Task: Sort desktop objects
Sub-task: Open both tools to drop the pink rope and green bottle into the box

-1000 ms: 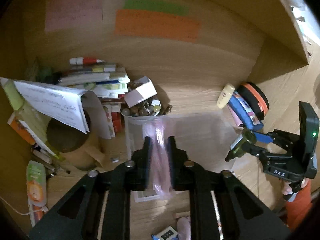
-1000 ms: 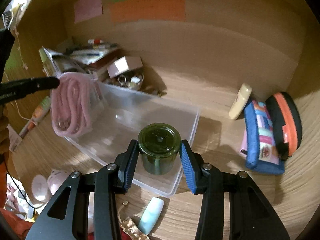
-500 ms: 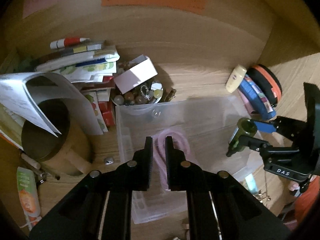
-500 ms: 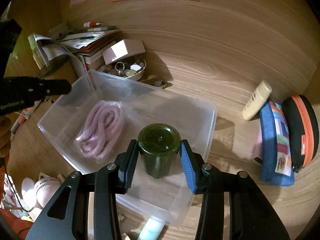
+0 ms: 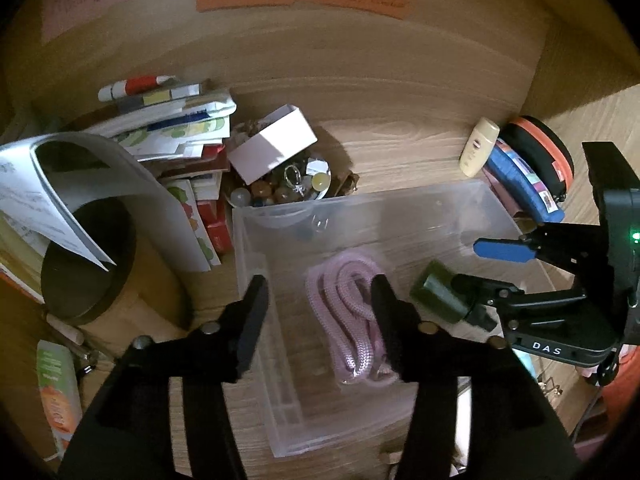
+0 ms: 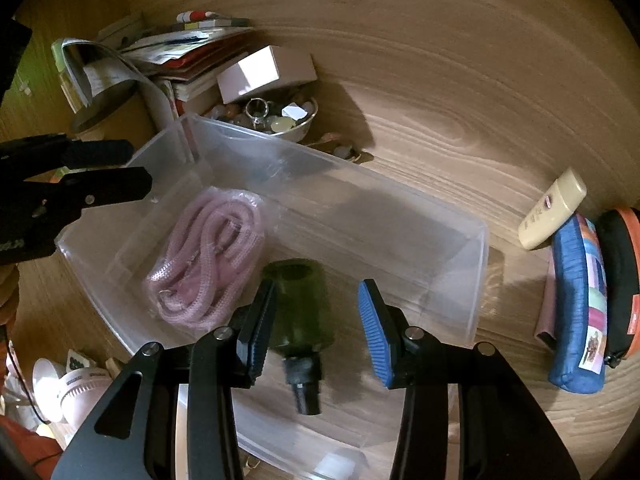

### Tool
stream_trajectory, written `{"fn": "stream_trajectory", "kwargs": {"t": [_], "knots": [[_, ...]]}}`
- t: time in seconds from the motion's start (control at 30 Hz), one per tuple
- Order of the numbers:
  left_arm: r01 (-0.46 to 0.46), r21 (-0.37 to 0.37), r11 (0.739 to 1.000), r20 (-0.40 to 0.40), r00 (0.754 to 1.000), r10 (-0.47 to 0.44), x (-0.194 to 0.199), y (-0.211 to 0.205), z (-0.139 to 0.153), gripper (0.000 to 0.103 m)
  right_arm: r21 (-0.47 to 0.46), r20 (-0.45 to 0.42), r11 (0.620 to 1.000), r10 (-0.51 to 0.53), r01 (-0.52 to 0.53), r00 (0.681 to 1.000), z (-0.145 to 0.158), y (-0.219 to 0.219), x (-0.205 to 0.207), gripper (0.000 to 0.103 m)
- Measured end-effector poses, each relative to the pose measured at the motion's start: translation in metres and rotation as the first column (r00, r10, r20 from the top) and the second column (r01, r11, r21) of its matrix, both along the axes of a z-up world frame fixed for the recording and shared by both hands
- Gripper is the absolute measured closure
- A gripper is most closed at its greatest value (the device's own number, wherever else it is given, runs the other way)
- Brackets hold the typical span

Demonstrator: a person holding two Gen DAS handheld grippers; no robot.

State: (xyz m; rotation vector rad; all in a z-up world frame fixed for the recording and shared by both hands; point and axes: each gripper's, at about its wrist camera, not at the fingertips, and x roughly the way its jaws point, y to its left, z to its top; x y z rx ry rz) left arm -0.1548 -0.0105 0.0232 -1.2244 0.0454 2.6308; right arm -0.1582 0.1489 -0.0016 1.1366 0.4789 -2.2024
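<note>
Two items are sitting in the clear plastic bin point(image 6: 476, 248) mid-desk: the bagged pink rope point(image 6: 208, 256) at its left end and the dark green bottle point(image 6: 300, 304) lying on its side near the front wall, cap toward the camera. Both grippers are hovering over the bin. Left gripper point(image 5: 318, 300) is spread wide above the rope, holding nothing. Right gripper point(image 6: 318, 320) is open too; the bottle is lying between the blue pads point(image 6: 374, 332), looks touching the left one, clear of the right.

Lots is waiting outside the bin, so I'm judging the sort as early. Along the right edge of the desk: black-and-orange case point(image 6: 624, 280), blue pencil pouch point(image 6: 580, 308), cream tube point(image 6: 554, 210). Toward the back-left corner: paper and book stack point(image 5: 172, 128), white box point(image 5: 274, 142) sitting on the trinket bowl point(image 5: 288, 184). At the left edge: round dark-topped container point(image 5: 86, 256), orange sachet point(image 5: 58, 396).
</note>
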Motion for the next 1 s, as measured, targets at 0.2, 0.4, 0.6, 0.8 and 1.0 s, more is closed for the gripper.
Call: {"fn": "stream_trajectory", "kwargs": {"t": [0.2,0.4,0.6,0.8,1.0], "knots": [[-0.011,-0.009,1.0,-0.025,1.0,0.011,0.008,0.001,0.006,0.028,-0.015,-0.013,1.0,-0.018,0.018,1.0,0.01,0.006,0.006,0.053],[-0.018,-0.024,1.0,-0.056,0.998,0.017,0.021,0.005,0.013,0.022,-0.017,-0.084,0.999,-0.049,0.048,0.995,0.025,0.013,0.022,0.032],[-0.035,-0.038,0.999,-0.09,0.995,0.031,0.04,0.005,0.021,0.013,-0.009,-0.128,0.998,-0.056,0.055,0.99,0.036,0.016,0.042,0.025],[-0.043,-0.054,0.998,-0.114,0.993,0.037,0.062,0.006,0.026,0.007,0.0,-0.172,0.998,-0.061,0.062,0.983,0.043,0.022,0.068,0.018],[-0.044,-0.071,0.996,-0.122,0.992,0.035,0.086,0.007,0.03,0.007,-0.016,-0.198,0.998,-0.064,0.062,0.978,0.05,0.032,0.094,0.018]]}}
